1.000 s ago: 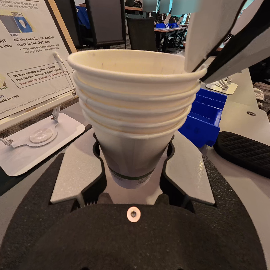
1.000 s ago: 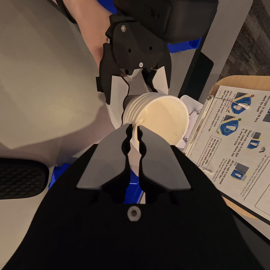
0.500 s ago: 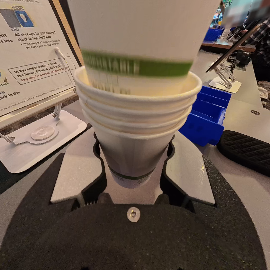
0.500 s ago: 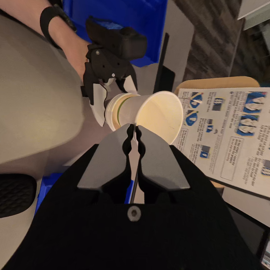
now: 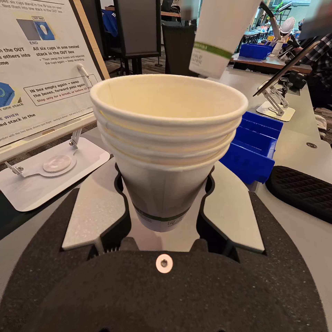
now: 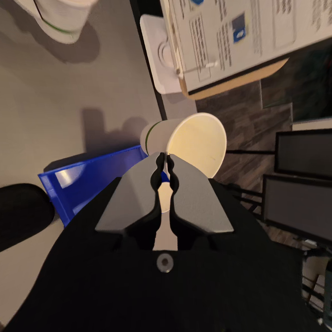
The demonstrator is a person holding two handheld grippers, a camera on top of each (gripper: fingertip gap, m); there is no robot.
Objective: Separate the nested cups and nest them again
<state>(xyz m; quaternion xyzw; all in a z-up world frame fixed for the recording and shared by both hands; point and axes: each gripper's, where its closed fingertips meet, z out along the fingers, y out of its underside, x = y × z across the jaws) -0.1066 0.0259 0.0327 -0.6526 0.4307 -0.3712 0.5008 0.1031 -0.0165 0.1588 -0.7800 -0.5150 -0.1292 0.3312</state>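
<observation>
My left gripper (image 5: 164,186) is shut on a stack of several nested white paper cups (image 5: 167,142), held upright by the lower wall of the outermost cup. The stack also shows blurred at the top left of the right wrist view (image 6: 61,19). My right gripper (image 6: 164,156) is shut on the rim of a single white cup with a green band (image 6: 190,143), pulled free of the stack. In the left wrist view that single cup (image 5: 217,37) hangs above and to the right of the stack, over a blue bin (image 5: 251,150).
An instruction sheet on a wooden stand (image 5: 41,68) with a white base (image 5: 53,172) sits left of the stack. A black pad (image 5: 301,188) lies right of the blue bin (image 6: 89,181). A tablet stand (image 5: 274,100) stands at the back right. Another cup shows between my right gripper's fingers.
My right gripper has pulled the top cup out of the stack and carried it up and to the right, over the blue bin. The left gripper still holds the stack.
</observation>
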